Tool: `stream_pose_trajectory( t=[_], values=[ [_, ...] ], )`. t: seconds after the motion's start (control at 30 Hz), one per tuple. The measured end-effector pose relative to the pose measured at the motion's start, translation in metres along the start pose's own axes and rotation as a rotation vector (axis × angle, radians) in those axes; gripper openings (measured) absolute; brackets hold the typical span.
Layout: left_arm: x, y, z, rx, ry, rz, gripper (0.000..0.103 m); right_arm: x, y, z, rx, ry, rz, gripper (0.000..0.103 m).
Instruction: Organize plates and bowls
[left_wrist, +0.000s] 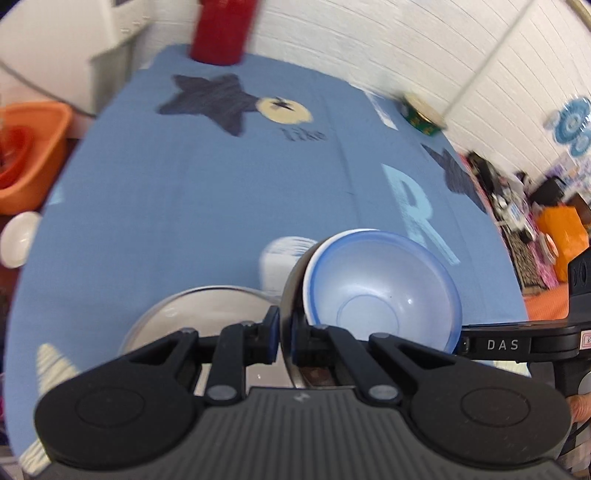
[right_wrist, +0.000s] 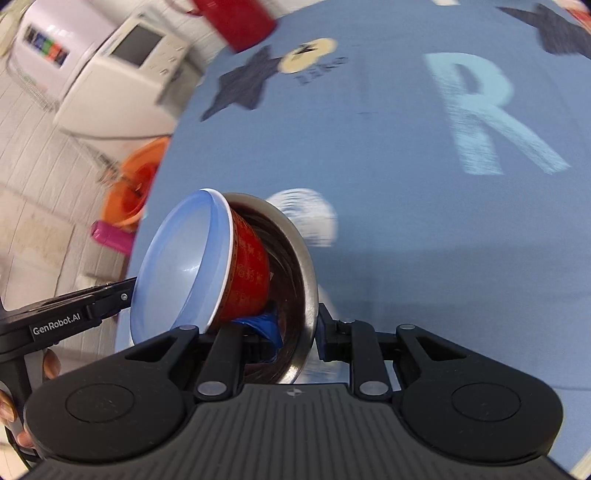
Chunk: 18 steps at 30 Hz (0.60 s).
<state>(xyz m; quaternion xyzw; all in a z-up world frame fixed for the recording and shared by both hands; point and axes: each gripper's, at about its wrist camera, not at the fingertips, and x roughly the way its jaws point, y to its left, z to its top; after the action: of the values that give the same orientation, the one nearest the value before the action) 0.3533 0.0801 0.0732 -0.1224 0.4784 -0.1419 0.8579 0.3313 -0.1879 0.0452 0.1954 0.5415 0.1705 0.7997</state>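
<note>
Both grippers share one load: a nested stack made of a steel bowl (right_wrist: 301, 280) with a red bowl (right_wrist: 246, 269) sitting in it and a pale blue bowl (right_wrist: 177, 266) inside that, all tipped well off level above the blue bench (left_wrist: 221, 192). The right gripper (right_wrist: 297, 338) has its fingers closed across the steel bowl's rim, one blue pad inside against the wall and one outside. The left gripper (left_wrist: 284, 341) pinches the same steel rim from the other side, its fingers drawn close with the metal edge between them. Relative to the steel bowl, a glass bowl (left_wrist: 199, 317) sits on the bench just to its left in the left wrist view, partly hidden behind the fingers, and the pale letter R (left_wrist: 421, 218) printed on the cloth lies beyond it. The step in hand looks like carrying or setting down the stack, and doing it well seems to mean levelling it first: the two inner bowls are held by nothing but their nesting, so at this tilt they could slide out toward the blue bowl's open side. Both hands should likely turn together and slowly, keeping the rim pinched. Both views are smeared by motion, so how far the stack hangs above the bench cannot be told.
</note>
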Motion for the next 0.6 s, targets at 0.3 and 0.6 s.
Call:
stream_pose_trajectory(
  t=[0.3, 0.6],
  values=[
    [-0.019, 0.081, -0.037, -0.119, 0.007, 0.069, 0.000, 0.068, 0.071, -0.012, -0.153, 0.151, -0.023, 0.005],
    [-0.004, 0.091, -0.046, -0.084, 0.007, 0.077, 0.000, 0.076, 0.082, -0.019, -0.191, 0.152, -0.104, 0.002]
  ],
)
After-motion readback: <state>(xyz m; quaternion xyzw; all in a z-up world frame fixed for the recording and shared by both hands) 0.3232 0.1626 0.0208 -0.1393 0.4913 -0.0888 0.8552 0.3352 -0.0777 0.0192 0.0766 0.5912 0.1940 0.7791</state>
